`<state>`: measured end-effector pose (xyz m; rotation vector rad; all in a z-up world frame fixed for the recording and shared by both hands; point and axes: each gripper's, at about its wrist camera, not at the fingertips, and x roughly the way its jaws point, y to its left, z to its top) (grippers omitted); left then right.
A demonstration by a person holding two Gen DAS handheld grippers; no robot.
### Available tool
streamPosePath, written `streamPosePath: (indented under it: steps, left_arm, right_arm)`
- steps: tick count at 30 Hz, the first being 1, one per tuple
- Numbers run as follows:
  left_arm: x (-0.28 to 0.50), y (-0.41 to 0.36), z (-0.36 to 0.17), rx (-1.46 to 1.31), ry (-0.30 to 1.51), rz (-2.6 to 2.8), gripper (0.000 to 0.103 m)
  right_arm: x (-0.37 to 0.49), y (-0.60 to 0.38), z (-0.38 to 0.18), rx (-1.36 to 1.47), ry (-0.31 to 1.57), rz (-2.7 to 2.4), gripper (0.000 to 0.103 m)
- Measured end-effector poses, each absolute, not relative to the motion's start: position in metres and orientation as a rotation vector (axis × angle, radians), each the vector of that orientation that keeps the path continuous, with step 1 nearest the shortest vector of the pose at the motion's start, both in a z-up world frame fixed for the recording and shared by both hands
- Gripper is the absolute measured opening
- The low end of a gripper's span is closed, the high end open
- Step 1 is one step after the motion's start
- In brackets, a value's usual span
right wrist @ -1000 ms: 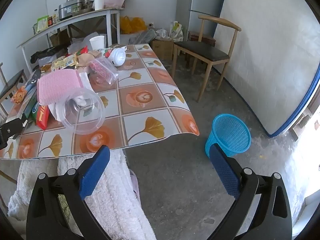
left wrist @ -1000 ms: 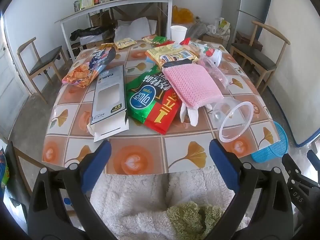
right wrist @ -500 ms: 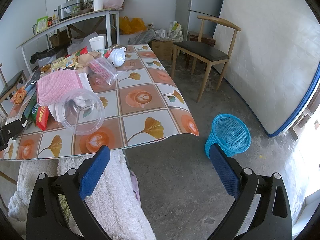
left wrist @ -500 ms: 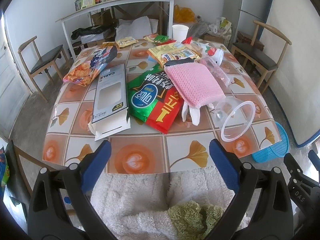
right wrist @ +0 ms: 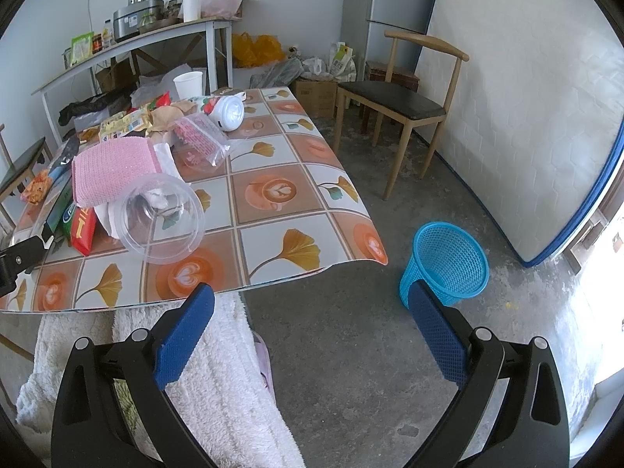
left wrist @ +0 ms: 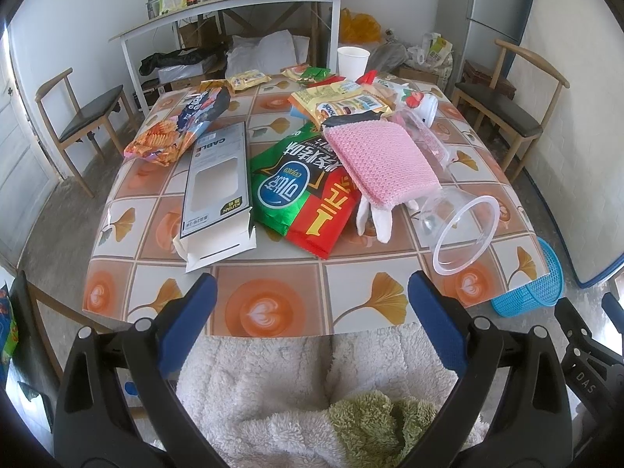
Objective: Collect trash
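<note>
Trash lies on the tiled table (left wrist: 269,312): a white cable box (left wrist: 216,195), a green and red snack bag (left wrist: 304,191), an orange chip bag (left wrist: 175,128), a pink knitted pad (left wrist: 382,160) and a clear plastic cup (left wrist: 464,230) on its side. The cup also shows in the right wrist view (right wrist: 163,222). A blue mesh bin (right wrist: 448,261) stands on the floor right of the table. My left gripper (left wrist: 312,323) is open and empty at the table's near edge. My right gripper (right wrist: 310,331) is open and empty, off the table's near right corner.
A white paper cup (left wrist: 353,58), a white jar (right wrist: 228,111) and more wrappers (left wrist: 343,101) lie at the table's far side. Wooden chairs stand left (left wrist: 82,109) and right (right wrist: 401,97). A fluffy white cloth (left wrist: 273,382) lies below both grippers. A shelf table (left wrist: 234,7) stands behind.
Both views have shifted very slightly. Nothing on the table has moved and both grippers stay open.
</note>
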<state>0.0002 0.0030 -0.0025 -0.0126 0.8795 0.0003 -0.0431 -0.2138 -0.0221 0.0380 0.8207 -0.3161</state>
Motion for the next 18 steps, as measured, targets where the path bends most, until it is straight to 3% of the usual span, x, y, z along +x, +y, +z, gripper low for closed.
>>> streamPosePath:
  steps: [18]
  left_arm:
    - [0.0000, 0.0067, -0.0068, -0.012, 0.887, -0.001, 0.094]
  right_arm:
    - [-0.0437, -0.2130, -0.0213, 0.039, 0.818, -0.316, 0.097]
